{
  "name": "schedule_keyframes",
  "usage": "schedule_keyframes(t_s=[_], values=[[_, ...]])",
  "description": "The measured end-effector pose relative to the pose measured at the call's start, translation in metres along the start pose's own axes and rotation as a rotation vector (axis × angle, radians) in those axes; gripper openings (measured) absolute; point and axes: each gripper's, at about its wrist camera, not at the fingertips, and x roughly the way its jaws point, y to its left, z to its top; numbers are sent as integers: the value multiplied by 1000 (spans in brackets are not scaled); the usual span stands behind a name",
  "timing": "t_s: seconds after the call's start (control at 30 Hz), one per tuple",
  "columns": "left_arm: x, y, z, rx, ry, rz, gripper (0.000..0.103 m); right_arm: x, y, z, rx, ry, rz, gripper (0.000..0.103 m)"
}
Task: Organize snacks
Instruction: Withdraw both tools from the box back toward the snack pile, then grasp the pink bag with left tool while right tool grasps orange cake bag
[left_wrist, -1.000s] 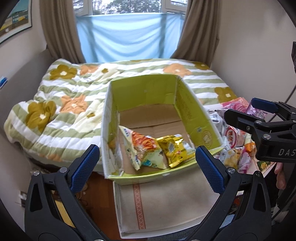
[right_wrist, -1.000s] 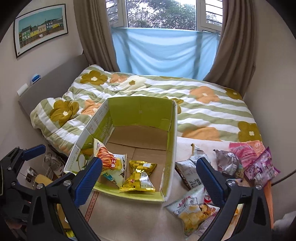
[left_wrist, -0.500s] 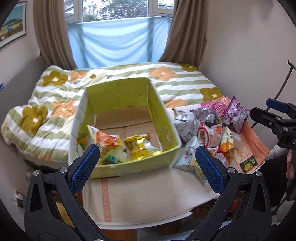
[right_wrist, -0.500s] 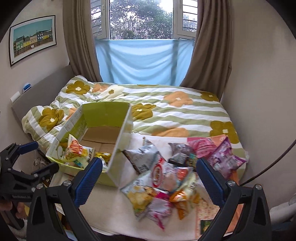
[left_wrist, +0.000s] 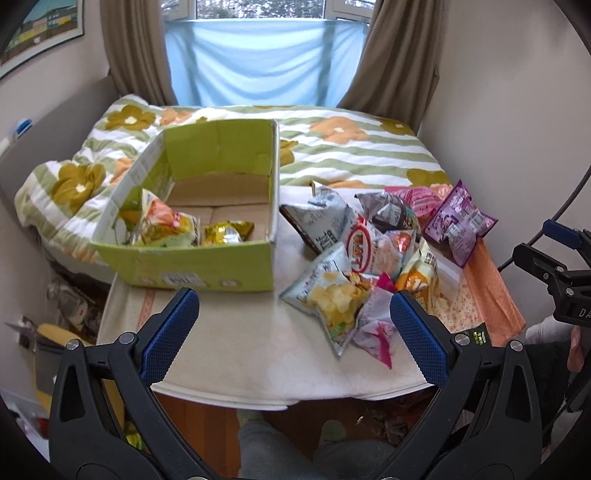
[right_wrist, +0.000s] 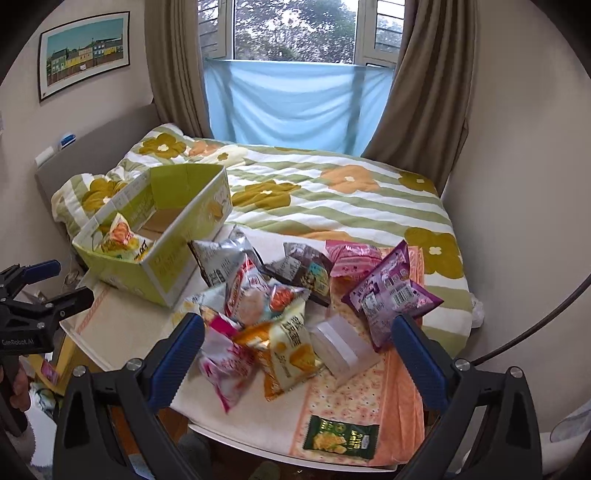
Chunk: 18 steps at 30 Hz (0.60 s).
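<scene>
Both hand-held grippers (left_wrist: 293, 328) (right_wrist: 297, 349) gape wide, empty, above snack packets (right_wrist: 273, 314) beside the box (left_wrist: 207, 266).

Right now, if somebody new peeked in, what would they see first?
Probably the messy heap of bright snack bags piled on the table, beside the green cardboard box. That box sits at the table's left end and holds only two packets, an orange one and a gold one. Both grippers, left and right, hang open and empty in front.
</scene>
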Motion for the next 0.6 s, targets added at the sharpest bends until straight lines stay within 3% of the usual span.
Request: schedule_keyframes(t_s=[0.33,0.43,0.5,0.6], values=[[41,-34,-52,-5,58,-9,102,39,-25,-45,-15,26,49,101],[44,-43,-56,10,15,27,103,48,-30,-53,-13,22,26,101],[47,-49,-57,13,-23,117,103,56,-35,-56,9,14,-10,101],[59,-58,-62,-13,-2,-48,103,74,-42,-60,-12,51,-3,101]])
